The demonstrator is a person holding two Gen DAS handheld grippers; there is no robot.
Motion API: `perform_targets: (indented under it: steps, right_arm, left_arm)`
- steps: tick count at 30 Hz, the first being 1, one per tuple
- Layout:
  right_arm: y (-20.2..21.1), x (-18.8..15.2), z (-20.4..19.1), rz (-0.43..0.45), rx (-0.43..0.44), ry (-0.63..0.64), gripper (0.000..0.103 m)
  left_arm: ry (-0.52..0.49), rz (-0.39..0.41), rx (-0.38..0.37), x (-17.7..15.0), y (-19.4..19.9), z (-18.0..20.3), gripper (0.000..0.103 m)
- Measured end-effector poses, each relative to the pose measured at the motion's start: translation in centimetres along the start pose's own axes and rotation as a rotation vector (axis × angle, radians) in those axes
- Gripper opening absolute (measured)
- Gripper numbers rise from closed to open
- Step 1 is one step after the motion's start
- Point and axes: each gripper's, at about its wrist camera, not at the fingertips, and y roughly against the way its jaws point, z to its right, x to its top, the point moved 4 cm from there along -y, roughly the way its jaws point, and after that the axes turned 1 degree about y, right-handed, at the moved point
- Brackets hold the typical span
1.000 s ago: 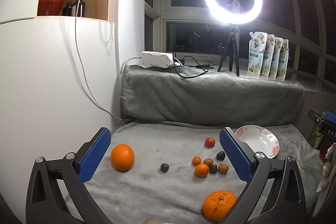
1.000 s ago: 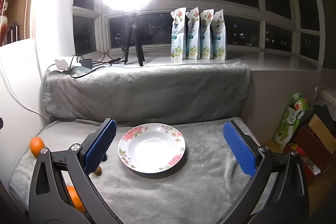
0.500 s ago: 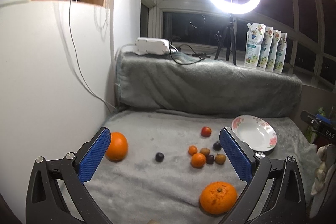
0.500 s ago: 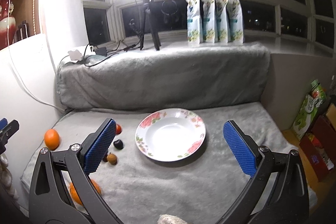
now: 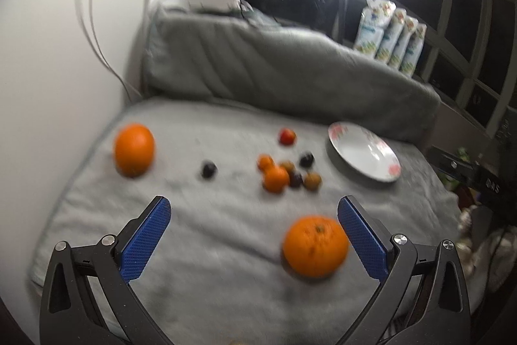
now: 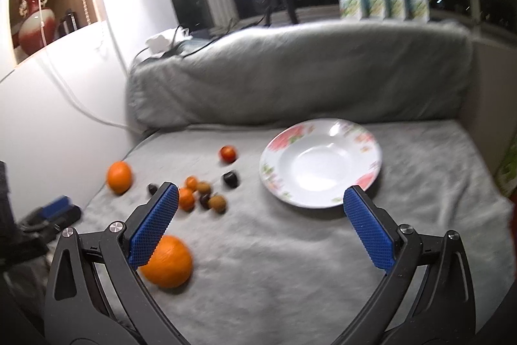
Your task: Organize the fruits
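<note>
Both grippers wide and empty, left gripper (image 5: 253, 214) beside the near orange (image 5: 315, 245), plate (image 6: 320, 163) bare, fruits loose on the blanket (image 6: 290, 264); risk: round orange rolls off the soft blanket if nudged off-centre.
</note>
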Motion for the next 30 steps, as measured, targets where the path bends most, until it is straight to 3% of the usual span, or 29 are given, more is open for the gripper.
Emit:
perform_targets:
  steps: [3,9,14,30]
  right_arm:
    - [-1.5,-0.9,-0.2,-0.073,0.052,-0.017,0.103]
    - [-4.1,-3.0,-1.3,-0.204,0.155,-0.001,0.103]
    - [-5.7,-4.3,-2.4,-0.279,0.242,-0.016,0.103]
    - [-9.5,-7.0,-5.6,-0.451,0.375,-0.032,0.089]
  left_arm:
    - [0.007,-0.07,-0.048,-1.5,-1.2,0.4,0.096]
    - [0.027,-0.161,-0.144,-3.4,-2.9,1.7,0.092]
    - [-0.004,-0.211,-0.168,-4.5,-3.9,2.7,0.09]
    - [0.02,-0.286,-0.239,-5.6,-6.1,3.4,0.068]
